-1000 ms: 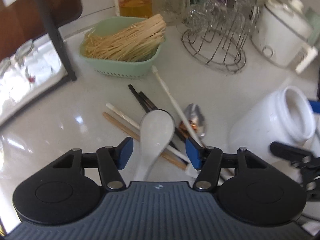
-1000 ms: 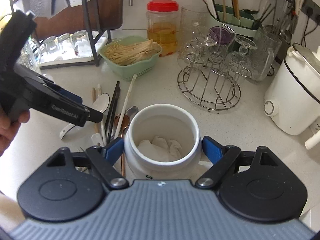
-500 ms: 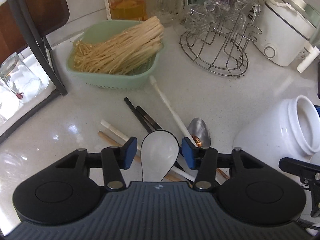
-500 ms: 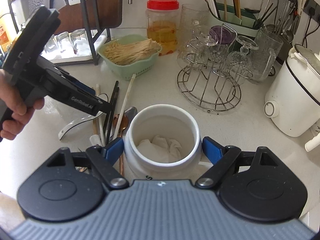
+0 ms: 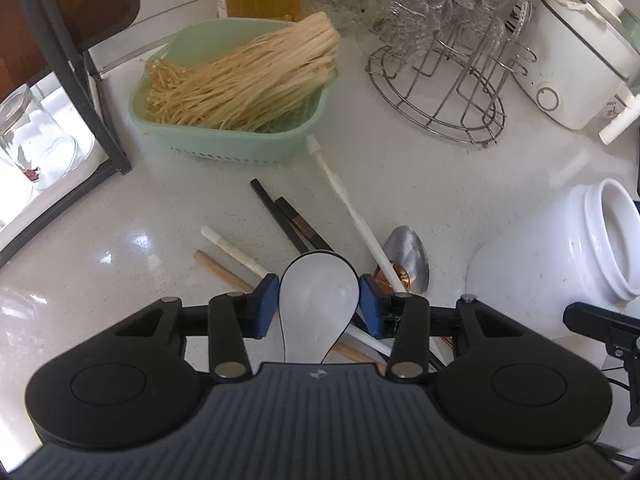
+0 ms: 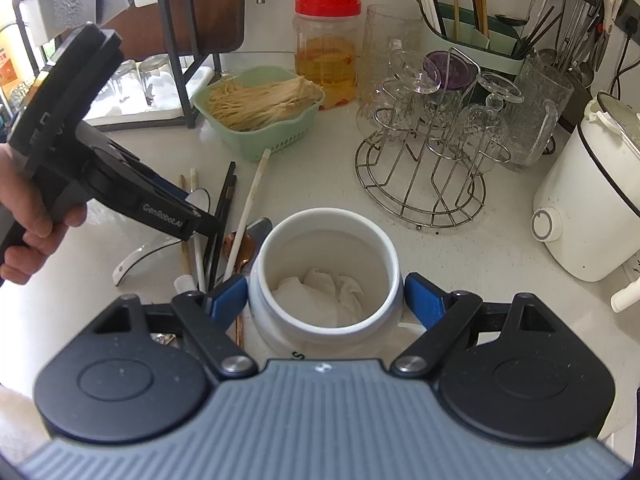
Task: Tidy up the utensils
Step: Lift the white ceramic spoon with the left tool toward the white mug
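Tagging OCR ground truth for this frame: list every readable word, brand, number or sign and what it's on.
"GenRobot.AI": white lettering on the side of the left gripper, right wrist view.
"S": a lone dark letter on the white jar, low on its front wall; the rest is hidden behind the right gripper.
Orange packet at the far left edge: print too blurred to read.
Left wrist view: no readable text.

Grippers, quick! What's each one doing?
Left gripper: has been closing, pads now on the white spoon.
Right gripper: around the white jar; grip unclear.
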{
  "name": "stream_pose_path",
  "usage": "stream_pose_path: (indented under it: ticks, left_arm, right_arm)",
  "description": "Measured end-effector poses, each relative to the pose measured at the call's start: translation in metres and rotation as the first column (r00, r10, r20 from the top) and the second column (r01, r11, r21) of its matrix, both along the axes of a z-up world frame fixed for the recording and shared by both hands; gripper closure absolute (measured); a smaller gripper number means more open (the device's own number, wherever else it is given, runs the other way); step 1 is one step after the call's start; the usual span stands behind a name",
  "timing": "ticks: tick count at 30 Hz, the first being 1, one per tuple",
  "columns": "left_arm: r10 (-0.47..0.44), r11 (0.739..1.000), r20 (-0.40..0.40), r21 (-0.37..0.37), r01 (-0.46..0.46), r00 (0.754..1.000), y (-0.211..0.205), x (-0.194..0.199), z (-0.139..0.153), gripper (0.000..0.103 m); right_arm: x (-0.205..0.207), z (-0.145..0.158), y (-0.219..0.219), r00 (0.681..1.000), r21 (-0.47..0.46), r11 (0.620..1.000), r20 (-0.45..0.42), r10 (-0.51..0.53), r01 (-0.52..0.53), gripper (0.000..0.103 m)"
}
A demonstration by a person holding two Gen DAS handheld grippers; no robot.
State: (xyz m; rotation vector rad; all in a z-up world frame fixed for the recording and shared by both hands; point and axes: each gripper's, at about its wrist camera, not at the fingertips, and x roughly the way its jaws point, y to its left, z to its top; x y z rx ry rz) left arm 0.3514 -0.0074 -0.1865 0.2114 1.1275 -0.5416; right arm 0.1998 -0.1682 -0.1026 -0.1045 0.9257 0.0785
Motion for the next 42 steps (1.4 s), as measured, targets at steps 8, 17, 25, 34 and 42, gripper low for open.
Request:
stream_pose_path:
  ticks: [8, 17, 25, 34, 42]
  left_arm:
    - [0.097, 0.992, -0.013, -0.081, -0.098, 0.995, 0.020, -0.004, 0.012, 0.054]
    - [0.162, 0.977, 0.038, -0.150, -0.155, 0.986, 0.033, -0.027, 0.040, 0.054]
    - [0.181, 0.963, 0.074, -0.214, -0.162, 0.981, 0.036, -0.048, 0.065, 0.054]
    - [0.178, 0.958, 0.104, -0.244, -0.148, 0.979, 0.031, -0.066, 0.085, 0.054]
    - [0.141, 0.956, 0.172, -0.281, -0.088, 0.975, 0.026, -0.074, 0.118, 0.054]
  right_arm:
    - [0.006, 0.000, 0.006, 1.000, -0.008, 1.000, -0.013, -0.017, 0.017, 0.015]
    - [0.005, -0.002, 0.012, 1.000, -0.010, 1.000, 0.019, 0.011, -0.010, 0.015]
    - [0.001, -0.003, 0.013, 0.999, -0.019, 0.999, 0.043, 0.028, -0.027, 0.015]
    - [-0.006, -0.006, 0.015, 0.996, -0.036, 0.999, 0.082, 0.033, -0.030, 0.015]
    - [-0.010, -0.007, 0.017, 0.994, -0.032, 0.999, 0.107, 0.015, -0.012, 0.015]
